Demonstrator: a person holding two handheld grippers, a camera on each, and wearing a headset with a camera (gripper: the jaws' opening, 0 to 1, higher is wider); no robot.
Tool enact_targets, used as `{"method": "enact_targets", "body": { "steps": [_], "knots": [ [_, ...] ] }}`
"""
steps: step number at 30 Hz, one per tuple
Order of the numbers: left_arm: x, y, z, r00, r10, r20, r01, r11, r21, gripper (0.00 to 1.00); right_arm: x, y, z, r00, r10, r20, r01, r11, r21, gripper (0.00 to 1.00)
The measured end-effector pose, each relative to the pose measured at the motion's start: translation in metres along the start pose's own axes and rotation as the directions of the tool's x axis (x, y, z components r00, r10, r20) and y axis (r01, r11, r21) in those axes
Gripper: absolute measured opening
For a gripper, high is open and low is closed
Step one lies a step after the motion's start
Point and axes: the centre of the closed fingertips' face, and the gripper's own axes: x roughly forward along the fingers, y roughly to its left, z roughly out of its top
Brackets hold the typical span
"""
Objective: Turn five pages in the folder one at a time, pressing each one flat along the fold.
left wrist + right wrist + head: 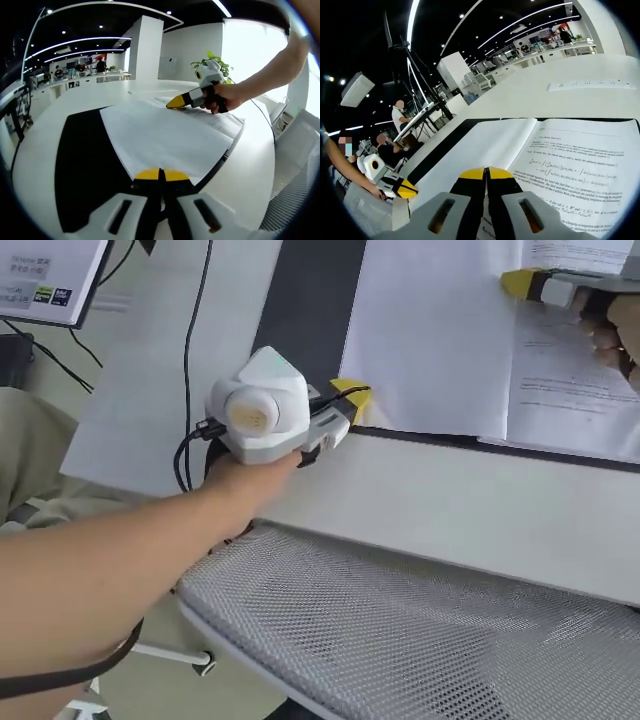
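Note:
The folder lies open on the white desk, its black cover [305, 310] showing at the left. A blank white page [430, 330] lies flat beside a printed page [570, 390]. My left gripper [350, 395] is shut, its yellow tips at the blank page's near left corner [160, 135]. My right gripper [520, 282] is also shut, with its tips resting on the paper close to the fold. The right gripper view has the blank page [485, 140] to the left and the printed page [580, 150] to the right. The right gripper [176, 102] is at the page's far edge, and the left gripper [407, 189] at lower left.
A mesh chair seat [400, 630] sits under the desk's front edge. A monitor [40, 280] and a black cable [190, 330] are at the far left, by a loose sheet [150, 390]. A plant [215, 62] stands behind the right gripper. People stand in the background.

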Motion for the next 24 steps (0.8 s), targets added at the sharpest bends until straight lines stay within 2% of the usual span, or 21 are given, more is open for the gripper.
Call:
{"method": "enact_targets", "body": {
  "steps": [4, 6, 12, 17, 20, 24],
  "knots": [
    [0.0, 0.0, 0.0, 1.0, -0.001, 0.001, 0.001, 1.0, 0.002, 0.0, -0.01, 0.013, -0.01, 0.9997, 0.024, 0.005, -0.024, 1.0, 0.001, 0.0],
    [0.0, 0.0, 0.0, 1.0, -0.001, -0.001, 0.001, 1.0, 0.004, 0.0, -0.014, 0.015, -0.012, 0.9998, 0.02, 0.008, -0.02, 1.0, 0.005, 0.0],
    [0.0, 0.0, 0.0, 1.0, 0.0, -0.003, 0.0, 1.0, 0.011, 0.0, -0.024, 0.035, -0.033, 0.9971, 0.063, -0.043, -0.064, 0.998, -0.015, 0.0],
    [0.0, -0.001, 0.0, 1.0, 0.0, -0.002, 0.0, 1.0, 0.016, 0.0, -0.031, 0.039, -0.036, 0.9964, 0.074, -0.041, -0.074, 0.997, -0.004, 0.0],
    [-0.001, -0.002, 0.0, 1.0, 0.0, -0.003, 0.0, 1.0, 0.017, 0.0, -0.036, 0.053, -0.046, 0.994, 0.093, -0.058, -0.093, 0.996, 0.0, 0.0],
    [-0.002, -0.002, 0.001, 1.0, -0.001, -0.001, 0.001, 1.0, 0.018, 0.0, -0.042, 0.064, -0.056, 0.9915, 0.108, -0.073, -0.108, 0.994, -0.005, 0.0]
  ]
}}
